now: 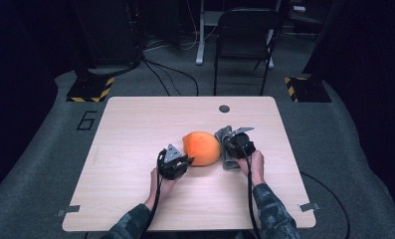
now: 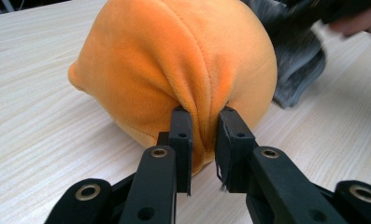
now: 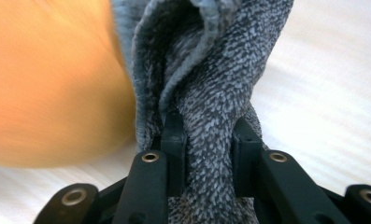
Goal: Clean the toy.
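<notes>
An orange plush toy [image 1: 201, 148] lies in the middle of the wooden table [image 1: 135, 124]. My left gripper [image 1: 187, 160] sits at its near left side, shut on a pinched fold of the orange plush [image 2: 183, 65]. A grey speckled cloth [image 1: 227, 148] lies against the toy's right side. My right gripper [image 1: 233, 143] is over that cloth and shut on a bunched ridge of the grey cloth [image 3: 211, 93], which stands up between the jaws. In the right gripper view the plush [image 3: 47, 84] is blurred at the left, touching the cloth.
A round cable hole [image 1: 224, 108] sits near the table's far edge. A black chair [image 1: 245, 35] stands beyond the table on the grey floor. Metal clips [image 1: 68, 210] are at the near corners.
</notes>
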A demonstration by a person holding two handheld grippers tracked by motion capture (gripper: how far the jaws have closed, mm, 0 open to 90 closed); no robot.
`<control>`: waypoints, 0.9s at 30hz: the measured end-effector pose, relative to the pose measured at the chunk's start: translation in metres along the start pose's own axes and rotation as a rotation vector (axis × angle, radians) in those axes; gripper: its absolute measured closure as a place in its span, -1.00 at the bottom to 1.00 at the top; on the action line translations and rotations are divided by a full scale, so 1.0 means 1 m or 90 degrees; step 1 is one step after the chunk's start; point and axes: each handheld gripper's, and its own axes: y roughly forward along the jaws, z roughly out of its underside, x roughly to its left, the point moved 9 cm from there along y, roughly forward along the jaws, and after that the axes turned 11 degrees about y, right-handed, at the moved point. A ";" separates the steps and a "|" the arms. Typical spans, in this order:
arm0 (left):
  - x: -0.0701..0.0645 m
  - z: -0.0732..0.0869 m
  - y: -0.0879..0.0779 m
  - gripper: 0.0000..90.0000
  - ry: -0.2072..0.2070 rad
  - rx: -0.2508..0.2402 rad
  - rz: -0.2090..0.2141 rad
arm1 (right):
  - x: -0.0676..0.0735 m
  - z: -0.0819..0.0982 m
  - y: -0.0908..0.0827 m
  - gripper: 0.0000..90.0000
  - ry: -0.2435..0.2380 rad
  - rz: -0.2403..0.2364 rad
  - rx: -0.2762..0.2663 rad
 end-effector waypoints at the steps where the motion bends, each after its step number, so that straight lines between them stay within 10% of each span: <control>1: 0.000 0.000 0.000 0.72 -0.001 -0.001 -0.001 | 0.000 0.000 0.000 0.60 0.000 0.000 0.000; 10: -0.001 -0.002 0.002 0.71 0.005 0.001 0.005 | 0.056 -0.024 -0.043 0.63 -0.054 -0.092 -0.087; 16: -0.002 -0.002 0.003 0.69 0.001 -0.003 0.006 | 0.094 -0.024 -0.041 0.57 -0.099 -0.128 -0.093; 27: -0.002 -0.002 0.003 0.69 0.005 -0.001 0.008 | 0.103 -0.019 -0.020 0.53 -0.133 -0.112 -0.090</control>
